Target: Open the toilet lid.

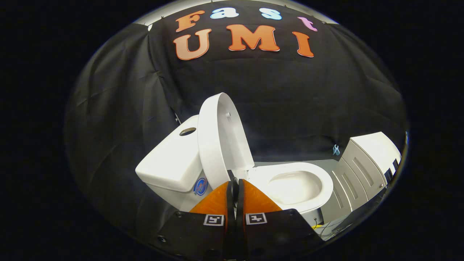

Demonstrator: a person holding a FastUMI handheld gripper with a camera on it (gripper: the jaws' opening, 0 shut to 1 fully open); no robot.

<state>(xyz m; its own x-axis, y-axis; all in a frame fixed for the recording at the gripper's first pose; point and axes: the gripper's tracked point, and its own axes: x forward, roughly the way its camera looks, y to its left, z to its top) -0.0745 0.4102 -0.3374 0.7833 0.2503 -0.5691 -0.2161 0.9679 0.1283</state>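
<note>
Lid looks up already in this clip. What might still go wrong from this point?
1. The lid stands upright beside the tank; whether it actually rests against it is unclear, so it might drop back onto the seat.
2. The tool is shut, with nothing between its fingers, right by the lid's lower edge near the hinge; a careless pull-back could nudge the lid forward.
3. A cabinet stands beyond the bowl; a wide swing that way could hit it.

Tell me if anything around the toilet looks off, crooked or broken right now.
Nothing stands out. The toilet lid stands raised against the tank, the seat lies flat over a clean-looking bowl, and the white cabinet beside it looks intact. The gripper has its fingers closed together, holding nothing, just short of the lid's lower edge.
</note>
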